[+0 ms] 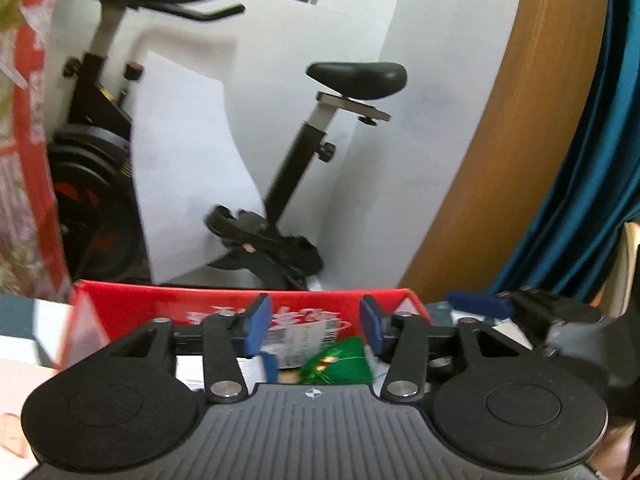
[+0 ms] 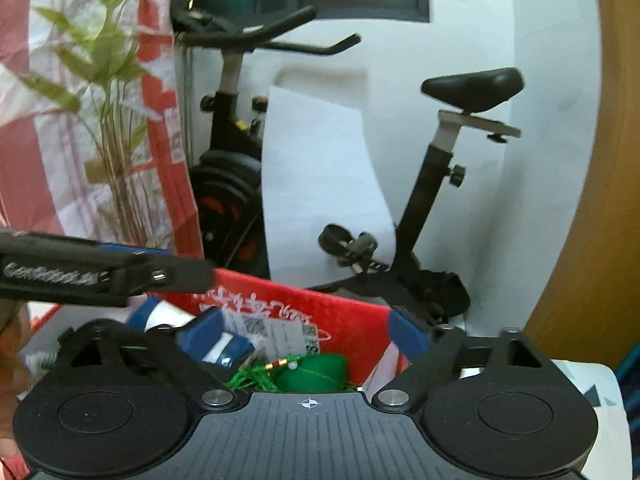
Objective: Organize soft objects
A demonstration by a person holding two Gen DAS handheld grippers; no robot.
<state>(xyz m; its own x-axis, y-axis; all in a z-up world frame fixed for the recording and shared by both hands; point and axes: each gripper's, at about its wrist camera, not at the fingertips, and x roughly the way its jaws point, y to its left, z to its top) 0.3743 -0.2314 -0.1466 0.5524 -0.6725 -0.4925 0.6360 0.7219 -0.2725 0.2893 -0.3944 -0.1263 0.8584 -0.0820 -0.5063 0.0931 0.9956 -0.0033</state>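
A red cardboard box (image 1: 168, 308) with white lettering stands in front of both grippers; it also shows in the right wrist view (image 2: 348, 320). Inside lies a green soft pouch with a tassel and beads (image 1: 344, 364), also seen in the right wrist view (image 2: 316, 372), beside a white labelled packet (image 2: 280, 334) and a blue-and-white item (image 2: 224, 350). My left gripper (image 1: 314, 326) is open and empty above the box. My right gripper (image 2: 304, 334) is open and empty above the pouch. The right gripper's body shows at the right in the left wrist view (image 1: 532, 308); the left one crosses the right wrist view (image 2: 100, 270).
A black exercise bike (image 2: 432, 160) with a white sheet (image 2: 320, 184) leaning on it stands behind the box by a white wall. A red-and-white bag with a green plant (image 2: 100, 100) is at the left. A wooden panel (image 1: 520, 160) and blue curtain (image 1: 600, 160) are at the right.
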